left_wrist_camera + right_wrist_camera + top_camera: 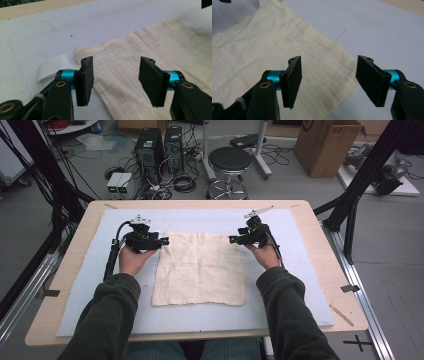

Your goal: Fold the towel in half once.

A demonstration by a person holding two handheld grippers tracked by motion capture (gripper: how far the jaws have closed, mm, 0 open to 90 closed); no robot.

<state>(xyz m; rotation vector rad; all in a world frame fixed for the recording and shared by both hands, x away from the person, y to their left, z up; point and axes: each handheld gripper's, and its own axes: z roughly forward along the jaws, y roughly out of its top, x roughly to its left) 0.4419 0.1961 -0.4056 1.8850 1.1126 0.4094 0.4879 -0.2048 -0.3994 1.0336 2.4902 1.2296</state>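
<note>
Meanwhile, a crinkled cream cloth (199, 267) lies flat mid-surface on pale blue padding (290, 305), left tongs (164, 241) and right tongs (233, 239) gaping apart at its far corners; a black stool (229, 160) stands beyond the far edge.

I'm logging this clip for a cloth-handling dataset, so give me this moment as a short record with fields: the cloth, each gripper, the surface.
cloth: cream cloth lying spread flat, roughly square, on the mat
left gripper: left gripper open, at the cloth's far left corner, jaws straddling its edge, nothing held
right gripper: right gripper open, at the far right corner, nothing held
surface: pale blue mat on a wooden table
other: a white paper slip lies beside the left corner
</note>
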